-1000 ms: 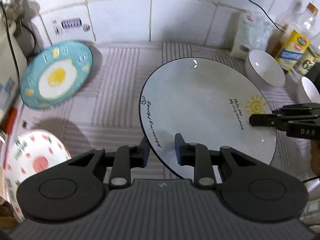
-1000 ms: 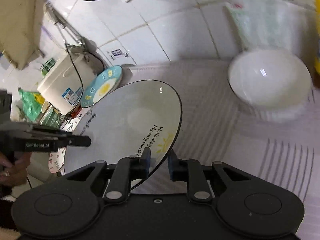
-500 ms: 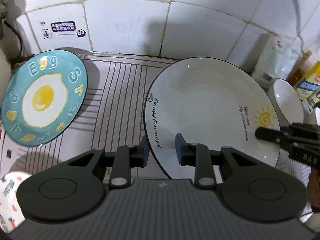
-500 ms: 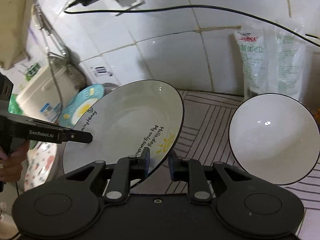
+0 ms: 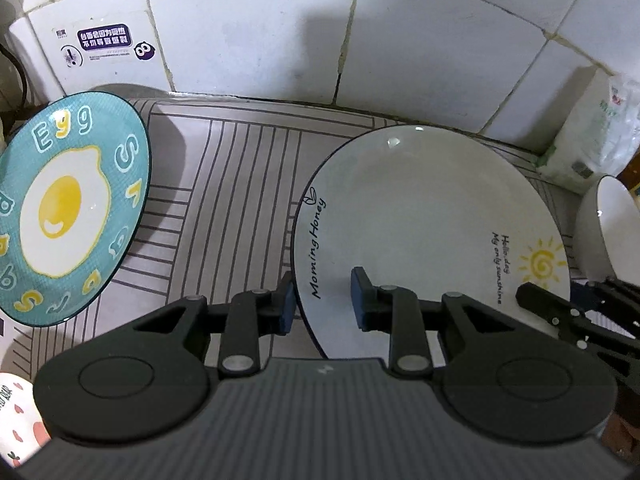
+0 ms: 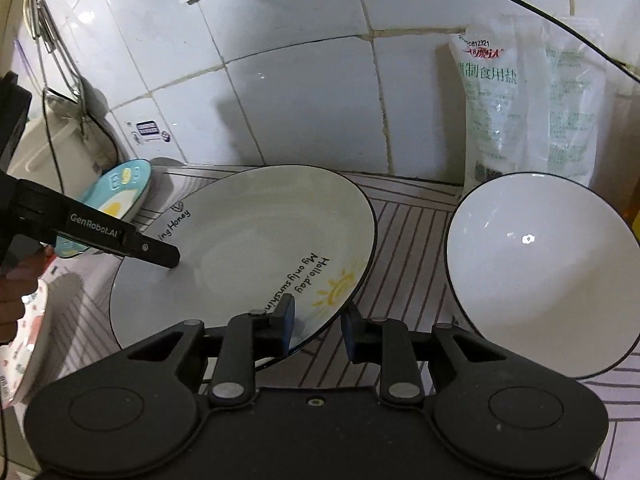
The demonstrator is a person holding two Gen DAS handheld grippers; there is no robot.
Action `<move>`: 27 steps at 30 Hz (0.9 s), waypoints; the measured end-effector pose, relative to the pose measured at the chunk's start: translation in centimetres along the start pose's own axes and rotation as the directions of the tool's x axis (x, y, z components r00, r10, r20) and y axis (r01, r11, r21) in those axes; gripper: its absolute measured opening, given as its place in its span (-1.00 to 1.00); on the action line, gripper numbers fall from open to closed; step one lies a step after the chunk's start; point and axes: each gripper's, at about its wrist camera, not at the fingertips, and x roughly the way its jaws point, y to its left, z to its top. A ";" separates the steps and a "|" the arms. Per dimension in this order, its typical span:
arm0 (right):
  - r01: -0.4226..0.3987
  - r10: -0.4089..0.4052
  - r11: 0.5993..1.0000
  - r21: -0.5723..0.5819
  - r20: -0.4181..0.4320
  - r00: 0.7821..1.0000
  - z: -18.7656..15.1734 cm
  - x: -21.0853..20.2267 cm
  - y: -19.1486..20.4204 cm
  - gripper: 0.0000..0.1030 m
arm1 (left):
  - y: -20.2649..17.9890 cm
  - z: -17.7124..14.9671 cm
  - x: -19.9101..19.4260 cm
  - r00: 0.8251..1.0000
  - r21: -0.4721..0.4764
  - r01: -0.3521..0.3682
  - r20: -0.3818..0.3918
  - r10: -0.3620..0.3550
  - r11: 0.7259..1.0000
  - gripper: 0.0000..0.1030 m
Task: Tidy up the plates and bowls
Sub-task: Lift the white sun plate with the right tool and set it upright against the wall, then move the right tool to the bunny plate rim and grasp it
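Note:
A large white plate with a sun drawing (image 5: 424, 216) is held between both grippers, slightly above or on the striped mat; it also shows in the right wrist view (image 6: 248, 248). My left gripper (image 5: 322, 300) has its jaws either side of the plate's left rim near "Morning Honey". My right gripper (image 6: 318, 328) has its jaws either side of the rim by the sun. A teal egg plate (image 5: 68, 208) lies at the left, also seen in the right wrist view (image 6: 116, 200). A white bowl (image 6: 540, 276) stands at the right.
A white tiled wall (image 5: 260, 32) runs along the back. Salt bags (image 6: 528, 104) lean against it behind the bowl. A pink-patterned plate (image 5: 16, 416) sits at the lower left. A white appliance with a cord (image 6: 60, 148) stands at the far left.
Both grippers and the sun plate have moved toward the back wall and lower toward the mat. The plate has tilted flatter. The grip on it is unchanged.

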 end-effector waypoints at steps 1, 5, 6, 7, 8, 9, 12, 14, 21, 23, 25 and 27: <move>0.022 -0.022 1.000 -0.018 0.002 1.000 0.1 0.1 0.3 -0.39 | 0.0 -0.1 0.2 1.000 -0.001 -0.007 -0.001 0.007 1.000 -0.49; 0.105 -0.107 0.989 -0.108 -0.012 0.994 0.3 1.6 2.5 -0.27 | 0.0 -0.5 0.4 1.000 -0.030 -0.024 -0.011 0.024 0.999 -0.44; 0.115 -0.118 0.986 -0.122 -0.014 0.993 0.4 1.6 2.8 -0.19 | -0.1 -0.7 0.1 1.000 -0.035 -0.029 -0.008 0.028 0.999 -0.42; 0.121 -0.125 0.984 -0.131 -0.020 0.992 0.5 1.7 3.1 -0.16 | -0.2 -0.8 -0.3 0.999 -0.037 -0.034 -0.004 0.034 0.999 -0.35; 0.125 -0.131 0.982 -0.142 -0.032 0.991 0.6 1.8 3.3 -0.01 | -0.4 -1.0 -0.8 0.999 -0.043 -0.036 0.005 0.036 0.998 -0.32; 0.127 -0.135 0.980 -0.151 -0.037 0.990 0.6 1.7 3.6 0.11 | -0.6 -1.1 -1.3 0.999 -0.051 -0.041 0.015 0.041 0.998 -0.29; 0.138 -0.141 0.978 -0.159 -0.006 0.990 0.6 0.9 4.5 0.37 | -1.3 -1.6 -3.0 0.996 -0.057 -0.078 0.037 0.080 0.995 -0.20; 0.138 -0.139 0.979 -0.149 0.004 0.990 0.7 0.3 4.9 0.37 | -1.7 -1.9 -4.0 0.993 -0.043 -0.100 0.054 0.103 0.994 -0.19; 0.127 -0.118 0.981 -0.148 0.067 0.991 1.2 -3.2 6.1 0.43 | -1.9 -4.1 -8.6 0.987 -0.043 -0.122 0.099 0.125 0.992 0.00; 0.119 -0.108 0.982 -0.149 0.083 0.991 1.3 -4.4 6.5 0.44 | -1.8 -4.9 -9.7 0.984 -0.042 -0.133 0.112 0.137 0.990 0.03; 0.113 -0.099 0.983 -0.147 0.097 0.990 1.3 -5.4 6.9 0.45 | -1.5 -5.7 -10.3 0.984 -0.033 -0.151 0.089 0.153 0.988 0.04; 0.103 -0.087 0.985 -0.141 0.110 0.990 1.2 -6.6 7.2 0.45 | -0.8 -6.7 -11.0 0.986 -0.056 -0.146 0.077 0.150 0.988 0.04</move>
